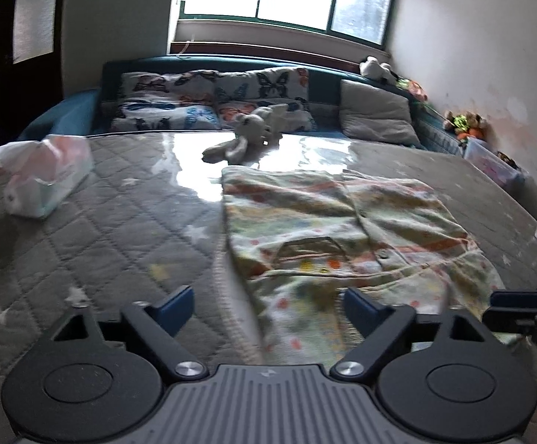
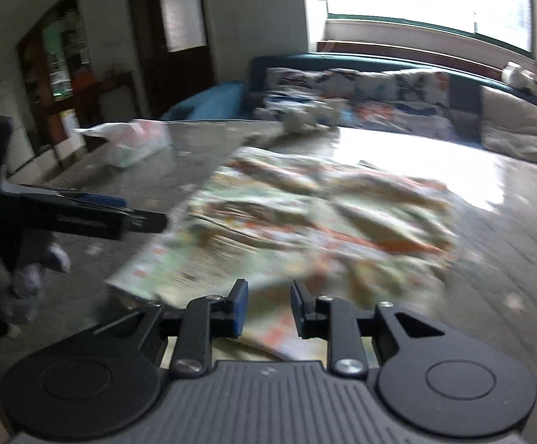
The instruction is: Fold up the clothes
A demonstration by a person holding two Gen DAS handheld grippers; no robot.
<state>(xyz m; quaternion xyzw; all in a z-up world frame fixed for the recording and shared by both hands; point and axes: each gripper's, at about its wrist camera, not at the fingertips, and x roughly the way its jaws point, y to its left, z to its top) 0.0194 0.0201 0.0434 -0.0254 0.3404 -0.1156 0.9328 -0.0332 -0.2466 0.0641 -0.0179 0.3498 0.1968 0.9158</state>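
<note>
You're lining up the first fold, left gripper [image 1: 264, 309] wide open and right gripper [image 2: 266, 307] half open over the shirt's [image 1: 342, 222] near-edge hem, so grab next.

You've got a pale cream-green garment [image 1: 346, 229] printed with orange stripes and little orange, yellow and blue dots, lying on a grey quilted bed cover [image 1: 113, 222] with a diamond stitch and white stars. Behind the garment there's a beige-grey plush bunny [image 1: 246, 137], and behind that the pillows [image 1: 212, 100] are white with blue, orange and black butterflies. Right of those pillows sits a plain grey cushion [image 1: 375, 114]. Left of the garment, the tissue pack [image 1: 46, 181] is pink, white and mint. Headboard [image 1: 209, 63] is dark teal. Both your tools are black with blue pads [image 1: 174, 310].
</note>
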